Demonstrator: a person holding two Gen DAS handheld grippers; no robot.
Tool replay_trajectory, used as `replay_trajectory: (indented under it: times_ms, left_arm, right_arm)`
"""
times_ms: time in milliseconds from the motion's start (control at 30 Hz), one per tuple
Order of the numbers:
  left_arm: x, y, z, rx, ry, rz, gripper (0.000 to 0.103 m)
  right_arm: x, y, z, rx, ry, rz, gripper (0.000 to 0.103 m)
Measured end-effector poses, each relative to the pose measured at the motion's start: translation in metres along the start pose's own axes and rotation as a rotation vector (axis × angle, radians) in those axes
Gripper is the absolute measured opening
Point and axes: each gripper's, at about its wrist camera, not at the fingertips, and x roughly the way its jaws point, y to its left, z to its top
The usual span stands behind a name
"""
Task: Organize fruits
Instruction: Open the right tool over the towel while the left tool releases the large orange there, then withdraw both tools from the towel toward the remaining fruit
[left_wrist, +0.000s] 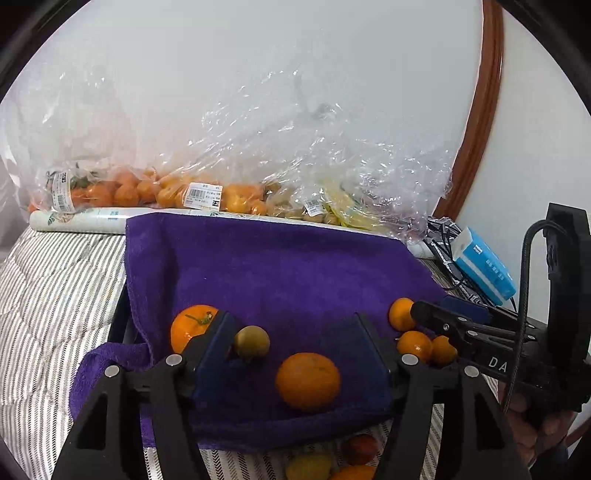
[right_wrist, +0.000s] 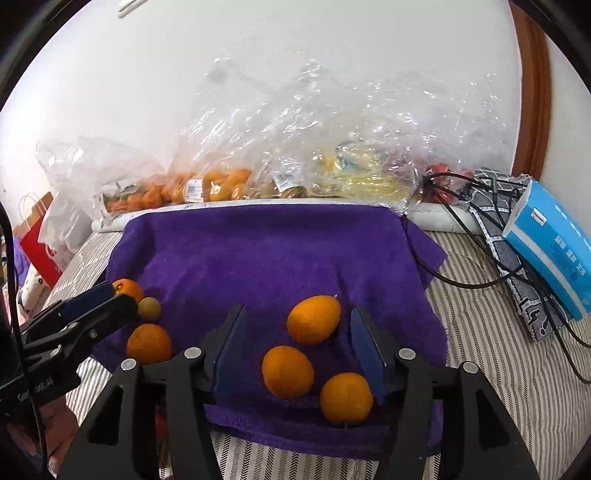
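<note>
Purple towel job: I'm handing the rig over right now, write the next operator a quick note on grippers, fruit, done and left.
Left gripper: open, empty, low over the purple towel, one orange between its fingers.
Right gripper: open, empty, above three oranges.
On the towel: five loose oranges and a small greenish fruit.
Done: no sorting visible yet.
Left: group the loose fruit; the bagged fruit sits behind, by the wall.
</note>
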Motion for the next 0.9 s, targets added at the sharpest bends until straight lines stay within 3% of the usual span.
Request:
replay_trajectory:
  times_ms: [600,900]
  left_arm:
    - [-0.021,0.005,0.011,-0.051,-0.069,-0.015,0.067]
    - [-0.048,0.008,0.023,-0.082,-0.118,-0.028,0.067]
  right_arm:
    - [-0.022,-0.001,0.006,0.017,-0.137,-0.026,0.066]
    - [-0.075,-0.003,0.010,0.094,-0.172,-0.065,0.063]
